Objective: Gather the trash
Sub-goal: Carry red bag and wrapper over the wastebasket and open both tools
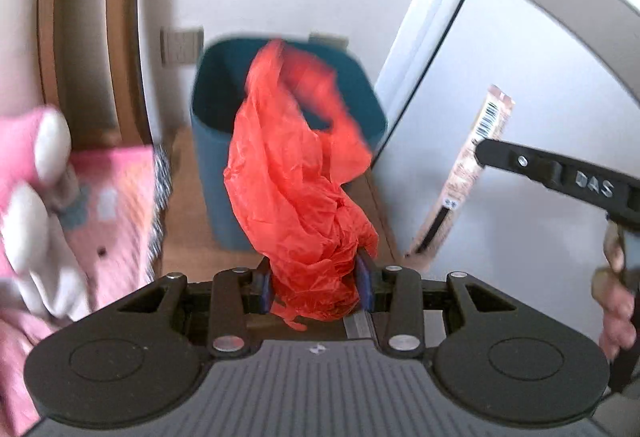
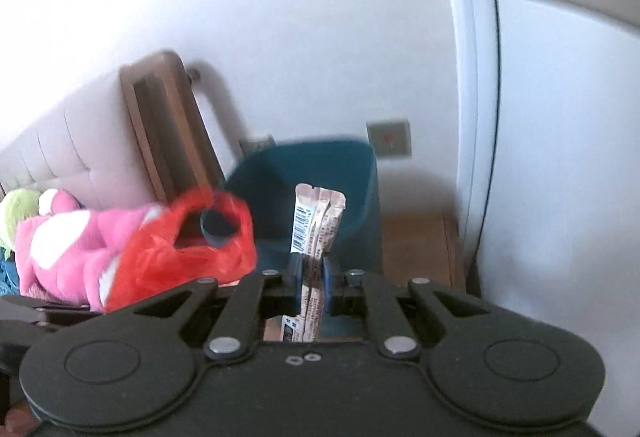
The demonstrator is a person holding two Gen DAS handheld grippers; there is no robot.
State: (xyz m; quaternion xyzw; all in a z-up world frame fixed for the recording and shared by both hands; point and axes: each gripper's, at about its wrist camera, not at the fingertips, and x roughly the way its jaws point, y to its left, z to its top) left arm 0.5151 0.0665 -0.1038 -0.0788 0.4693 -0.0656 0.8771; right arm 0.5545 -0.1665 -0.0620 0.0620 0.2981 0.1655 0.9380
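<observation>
The red plastic bag is clamped in the left gripper, hanging crumpled before the teal bin at 12 o'clock, probably for dropping in. The snack wrapper is pinched upright between the right gripper fingers, facing the same bin. A pink plush toy lies at 9 o'clock. The bin's contents are hidden; motion blur obscures details.
</observation>
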